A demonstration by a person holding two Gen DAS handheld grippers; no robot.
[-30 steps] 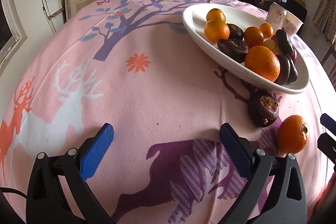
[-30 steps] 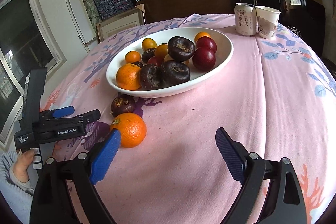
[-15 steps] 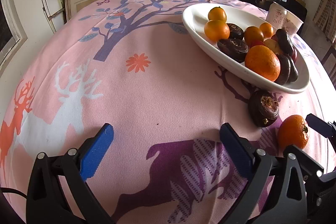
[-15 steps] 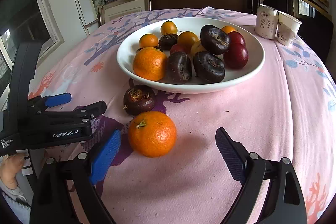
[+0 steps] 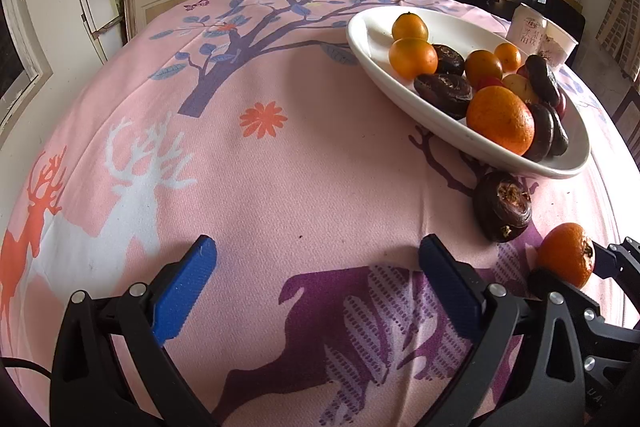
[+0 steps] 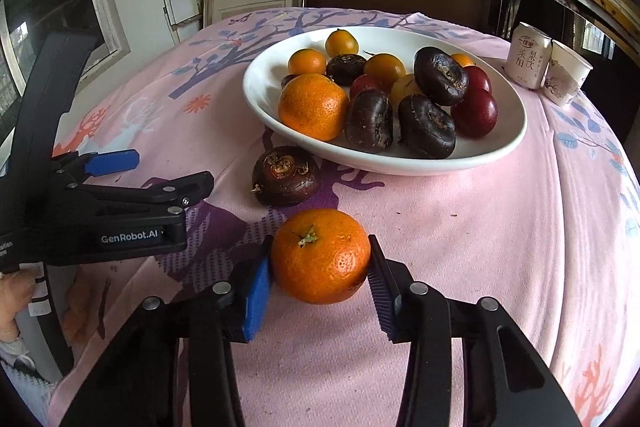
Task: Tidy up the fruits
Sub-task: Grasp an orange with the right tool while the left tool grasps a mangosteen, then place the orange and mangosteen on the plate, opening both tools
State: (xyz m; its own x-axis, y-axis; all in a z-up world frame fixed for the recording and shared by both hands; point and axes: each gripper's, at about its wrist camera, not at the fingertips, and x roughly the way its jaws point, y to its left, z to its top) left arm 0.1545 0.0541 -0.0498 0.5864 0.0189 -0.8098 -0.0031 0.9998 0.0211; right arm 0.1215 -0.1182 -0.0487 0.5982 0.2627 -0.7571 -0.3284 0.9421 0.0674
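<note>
The right hand-held gripper [image 6: 320, 281], wide apart a second ago, is closing on the orange [image 6: 320, 255] lying on the tabletop [image 6: 500, 227] just before the bowl [image 6: 480, 155], readying its lift, while the left hand-held gripper [image 5: 316, 287] is hovering open.

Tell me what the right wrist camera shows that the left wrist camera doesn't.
Only the right wrist view shows both pads of the right gripper closing against the loose orange, and part of a hand holding the left gripper's handle. Only the left wrist view shows the left gripper head-on, jaws wide with bare tablecloth between them, plus the white deer print in full. Both show the white bowl of fruit, the dark fruit beside it, the can and the paper cup.
</note>
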